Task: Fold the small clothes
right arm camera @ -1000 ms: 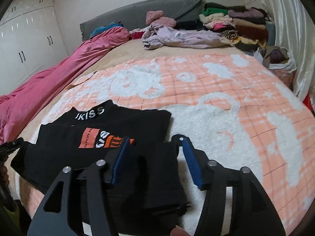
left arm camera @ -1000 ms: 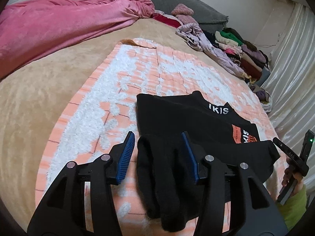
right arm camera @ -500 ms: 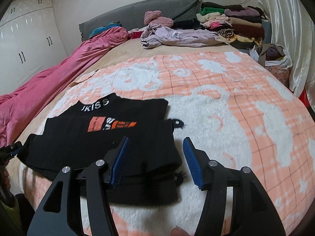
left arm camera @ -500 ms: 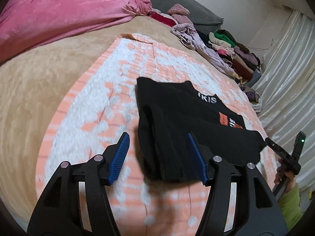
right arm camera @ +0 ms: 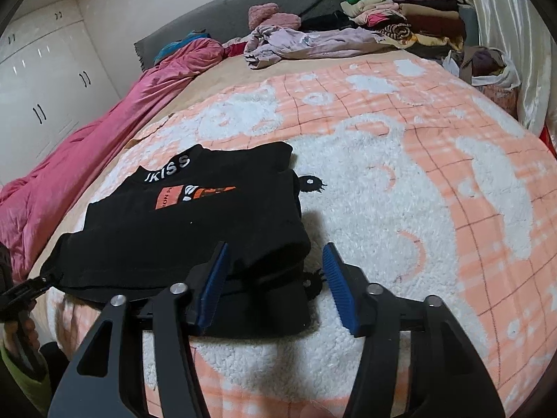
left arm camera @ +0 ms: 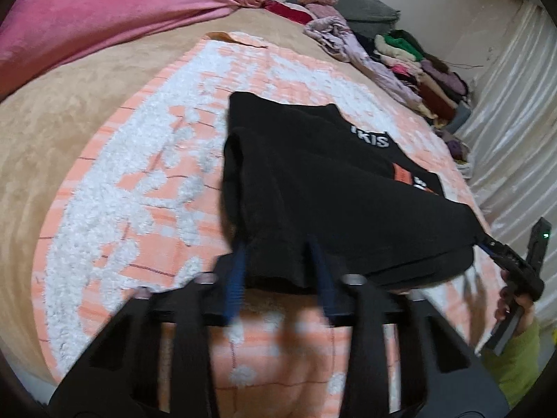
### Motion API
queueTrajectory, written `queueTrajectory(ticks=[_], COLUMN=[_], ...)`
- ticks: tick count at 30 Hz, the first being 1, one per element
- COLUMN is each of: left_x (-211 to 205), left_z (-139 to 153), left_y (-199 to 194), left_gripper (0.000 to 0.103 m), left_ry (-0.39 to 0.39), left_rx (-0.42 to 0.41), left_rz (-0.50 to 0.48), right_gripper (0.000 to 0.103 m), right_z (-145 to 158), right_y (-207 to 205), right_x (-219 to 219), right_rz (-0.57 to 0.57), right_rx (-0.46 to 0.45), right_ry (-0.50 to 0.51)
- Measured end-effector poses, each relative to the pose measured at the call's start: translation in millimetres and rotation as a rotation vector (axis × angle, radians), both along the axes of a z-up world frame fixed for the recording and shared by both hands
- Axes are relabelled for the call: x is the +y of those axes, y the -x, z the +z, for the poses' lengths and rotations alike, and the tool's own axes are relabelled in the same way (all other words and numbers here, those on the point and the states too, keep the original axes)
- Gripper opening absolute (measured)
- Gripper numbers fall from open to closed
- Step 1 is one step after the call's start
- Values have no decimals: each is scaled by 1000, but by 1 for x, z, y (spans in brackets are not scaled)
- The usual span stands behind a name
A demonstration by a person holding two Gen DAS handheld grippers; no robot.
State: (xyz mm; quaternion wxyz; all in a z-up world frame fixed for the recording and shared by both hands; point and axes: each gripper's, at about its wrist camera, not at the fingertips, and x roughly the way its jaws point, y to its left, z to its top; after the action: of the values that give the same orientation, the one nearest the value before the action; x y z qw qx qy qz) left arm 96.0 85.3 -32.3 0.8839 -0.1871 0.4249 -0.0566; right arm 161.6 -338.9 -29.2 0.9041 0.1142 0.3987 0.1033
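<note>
A small black garment point(left arm camera: 330, 188) with white letters and an orange patch lies folded on the peach and white blanket point(left arm camera: 146, 181). It also shows in the right wrist view point(right arm camera: 195, 230). My left gripper point(left arm camera: 278, 271) is blurred, its jaws half closed around the garment's near corner, with cloth between them. My right gripper point(right arm camera: 275, 278) is open, its blue pads either side of the garment's other near corner, cloth lying between them. The right gripper also shows in the left wrist view point(left arm camera: 501, 254) at the garment's far corner.
A pink quilt point(left arm camera: 104, 17) lies along the far left of the bed. A lilac garment point(right arm camera: 313, 41) and a stack of folded clothes point(right arm camera: 410, 14) sit at the head. A bag of clothes point(right arm camera: 487, 66) and a curtain point(left arm camera: 515, 122) are on the right.
The garment's lower half now lies folded up over the upper half. Both grippers have drawn back toward the near edge. The left jaws have narrowed on the cloth; the right stays open.
</note>
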Motion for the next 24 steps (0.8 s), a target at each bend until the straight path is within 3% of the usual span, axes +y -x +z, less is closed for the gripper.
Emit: queueTrajectory(ticks=[1,3,9,18,24], left_x=[2,5,15,52,54], left_z=[1,6,19,24,20], left_y=[1,2,-6,-51,-92], left_gripper=[15,13,9,5,5], left_ry=[13,26,97,337,343], left_rx=[-4,-16,-37,-6,32], left_rz=[3,4,-1,79,123], right_gripper=[22,11,10,9,9], right_z=[0,1,17,33,13], right_y=[-2,-4,-18,-88,-144], right_x=[0,1,0,9,16], right_rz=[8,20,44,49,-20], right_rx=[1,-7,-57,-90,-12], right_ry=[-2,-7,-83,-171,-165])
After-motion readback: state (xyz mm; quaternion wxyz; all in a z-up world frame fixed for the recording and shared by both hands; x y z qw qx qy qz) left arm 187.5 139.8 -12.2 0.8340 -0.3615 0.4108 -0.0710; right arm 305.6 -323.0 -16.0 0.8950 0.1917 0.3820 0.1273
